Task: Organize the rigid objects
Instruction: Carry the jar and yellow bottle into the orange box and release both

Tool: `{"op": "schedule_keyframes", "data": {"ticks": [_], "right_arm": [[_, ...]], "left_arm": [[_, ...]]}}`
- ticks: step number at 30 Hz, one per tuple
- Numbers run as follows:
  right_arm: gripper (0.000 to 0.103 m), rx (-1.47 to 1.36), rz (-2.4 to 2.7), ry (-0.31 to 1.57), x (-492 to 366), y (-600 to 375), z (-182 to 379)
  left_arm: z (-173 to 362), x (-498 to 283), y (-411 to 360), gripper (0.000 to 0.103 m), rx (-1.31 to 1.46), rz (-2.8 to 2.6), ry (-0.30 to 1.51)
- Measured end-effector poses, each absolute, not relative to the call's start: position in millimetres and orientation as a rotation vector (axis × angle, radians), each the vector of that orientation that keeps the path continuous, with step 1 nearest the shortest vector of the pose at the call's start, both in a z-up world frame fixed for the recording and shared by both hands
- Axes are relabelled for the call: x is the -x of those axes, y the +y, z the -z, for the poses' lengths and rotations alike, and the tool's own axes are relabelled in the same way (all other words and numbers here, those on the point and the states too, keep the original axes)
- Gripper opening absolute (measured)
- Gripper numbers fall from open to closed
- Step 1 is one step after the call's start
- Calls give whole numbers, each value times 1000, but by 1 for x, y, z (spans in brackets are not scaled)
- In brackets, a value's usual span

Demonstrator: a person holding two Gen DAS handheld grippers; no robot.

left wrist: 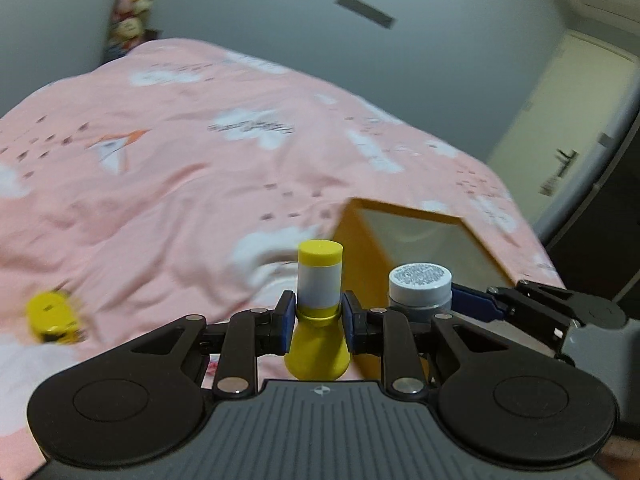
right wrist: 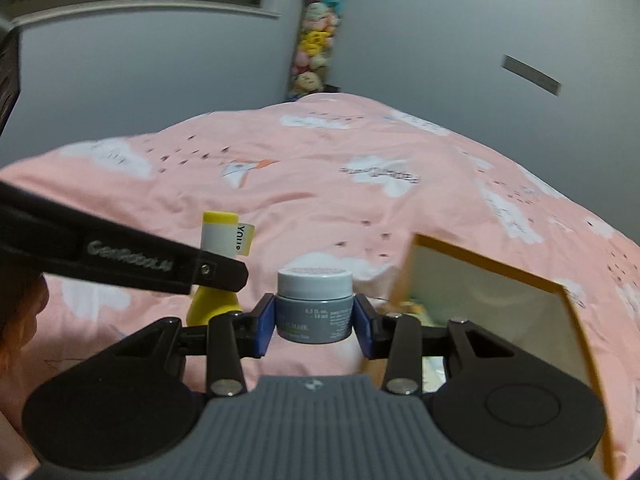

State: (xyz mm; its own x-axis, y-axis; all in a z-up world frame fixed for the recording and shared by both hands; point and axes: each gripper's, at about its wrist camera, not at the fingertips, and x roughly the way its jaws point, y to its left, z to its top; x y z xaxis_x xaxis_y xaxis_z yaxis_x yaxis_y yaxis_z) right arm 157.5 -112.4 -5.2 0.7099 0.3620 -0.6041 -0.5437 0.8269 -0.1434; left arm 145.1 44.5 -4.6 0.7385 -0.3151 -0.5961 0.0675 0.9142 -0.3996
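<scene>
The left tool [left wrist: 319, 322] pinches a yellow bottle [left wrist: 319, 312] at its neck, below the white band and yellow cap, with the bulbous base hanging under the pads. The right tool [right wrist: 314, 320] pinches a grey jar [right wrist: 315, 304] by its body, white lid up. Both are held above the pink bed [left wrist: 168, 184], close beside each other; in the left view the jar sits just right of the bottle, and in the right view the left tool's arm crosses in front of the bottle.

The likeliest trouble is a knock between the two tools, since they crowd the same approach to the box [right wrist: 496, 292]. The bottle may also swivel in its narrow neck grip because its weight hangs low. The soft bedding gives the box an unsteady footing, so a nudge against its wall could tip or shift it.

Just beyond the tools, the orange box stands open on the bed, its pale inner walls showing. Something lies at its bottom near the right tool, too blurred to name.

Further left on the bed lies a small yellow thing [left wrist: 54, 316], blurred, not yet gathered.
</scene>
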Motion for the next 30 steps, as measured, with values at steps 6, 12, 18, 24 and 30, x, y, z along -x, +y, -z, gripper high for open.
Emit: {"op": "schedule_keyframes", "data": {"ticks": [6,12,18,24,30], "right_arm": [[41,317,-432,637,-167,-164,-12],[41,329,-361,751,-187,-206,-10],[41,429,-323,853,-206,-228,6],[41,495,-319,969,-227,-244,27],[41,532,-324,1049,-238,-247,51]], "left_arm": [[-9,-161,-4,27,309,350,704],[-6,-179,-52,27,230,472,739],[10,-196,-92,27,156,548,801],[24,-205,-115,27,88,575,857],[38,-210,-123,27,53,581,898]]}}
